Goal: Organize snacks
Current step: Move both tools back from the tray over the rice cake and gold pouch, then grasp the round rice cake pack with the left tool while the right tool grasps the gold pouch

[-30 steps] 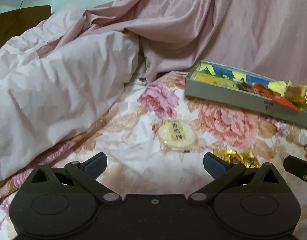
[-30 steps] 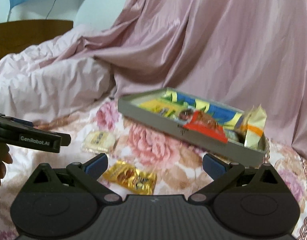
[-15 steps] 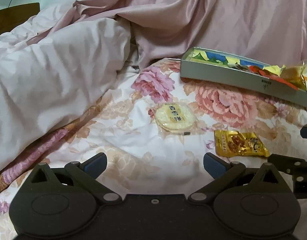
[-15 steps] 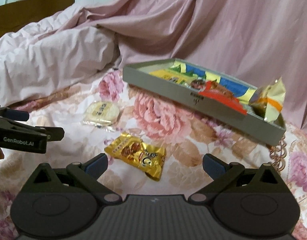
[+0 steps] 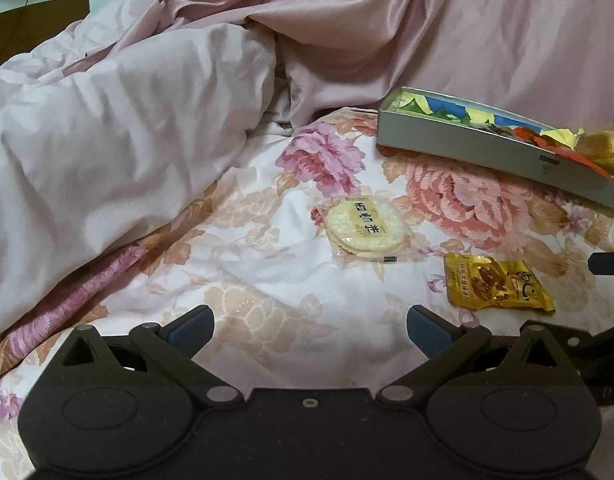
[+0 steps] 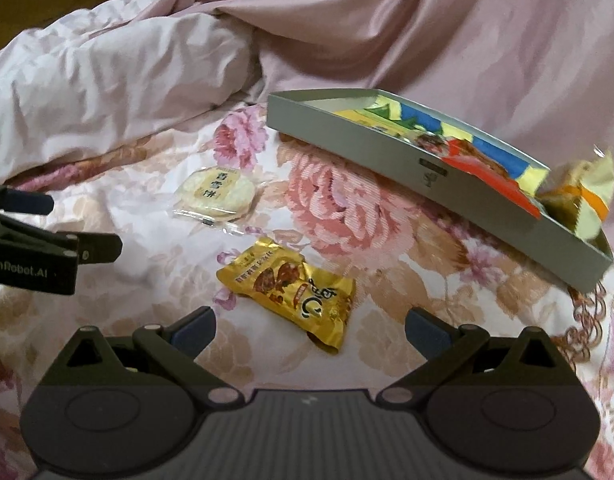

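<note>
right wrist view: my right gripper (image 6: 309,330) hangs with jaws wide and empty, now closer over the gold packet (image 6: 293,286); left gripper (image 5: 309,330) likewise spread. rice cracker (image 6: 215,196) beyond, tray (image 6: 387,152) probably next stop.

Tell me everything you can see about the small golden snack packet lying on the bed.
The small golden foil snack packet is a shiny, crinkled pouch printed with a brown food picture and dark characters. It looks sealed and lies flat on the floral bedsheet, slightly askew. It sits apart from the round rice cracker packet and the grey box. The right gripper is open just before it; nothing grips it.
</note>
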The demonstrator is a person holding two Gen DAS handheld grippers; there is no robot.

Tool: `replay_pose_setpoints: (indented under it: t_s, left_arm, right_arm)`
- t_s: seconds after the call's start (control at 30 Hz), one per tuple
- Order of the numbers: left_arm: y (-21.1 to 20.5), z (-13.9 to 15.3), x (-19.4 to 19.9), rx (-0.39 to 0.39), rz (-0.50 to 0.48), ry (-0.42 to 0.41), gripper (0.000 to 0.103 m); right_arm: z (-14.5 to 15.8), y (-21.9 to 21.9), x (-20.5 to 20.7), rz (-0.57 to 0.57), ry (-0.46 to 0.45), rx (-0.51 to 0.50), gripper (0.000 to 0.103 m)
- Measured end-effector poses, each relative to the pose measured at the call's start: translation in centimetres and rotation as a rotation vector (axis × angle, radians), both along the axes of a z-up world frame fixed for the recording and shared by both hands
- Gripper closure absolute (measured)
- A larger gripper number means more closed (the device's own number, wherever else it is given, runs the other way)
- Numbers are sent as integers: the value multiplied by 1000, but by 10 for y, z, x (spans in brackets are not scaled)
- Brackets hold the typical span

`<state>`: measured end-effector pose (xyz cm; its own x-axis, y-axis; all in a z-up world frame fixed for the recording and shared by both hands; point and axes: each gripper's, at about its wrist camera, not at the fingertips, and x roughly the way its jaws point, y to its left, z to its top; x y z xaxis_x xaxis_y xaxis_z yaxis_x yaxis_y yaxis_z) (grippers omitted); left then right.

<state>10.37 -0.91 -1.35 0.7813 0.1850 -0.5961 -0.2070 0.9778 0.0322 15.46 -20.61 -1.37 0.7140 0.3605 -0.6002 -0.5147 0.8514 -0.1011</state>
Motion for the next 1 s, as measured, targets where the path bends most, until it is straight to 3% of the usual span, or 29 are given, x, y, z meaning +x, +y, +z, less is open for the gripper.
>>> replay_pose_setpoints:
  t_s: [0.27, 0.53, 0.73, 1.0]
  left_arm:
    - [3, 1, 19, -67, 53, 13, 1]
    - [1, -1, 50, -75, 71, 6, 1]
    - [-4, -5, 79, -89, 46, -7, 1]
    - [-14, -11, 120, -62, -30, 9, 1]
  right_arm:
    - [0, 7, 4, 71, -23, -45, 0]
    - [3, 2, 16, 131, -48, -46, 0]
    - [0, -4, 36, 188, -47, 1, 0]
    - [-13, -4, 57, 307, -62, -8, 0]
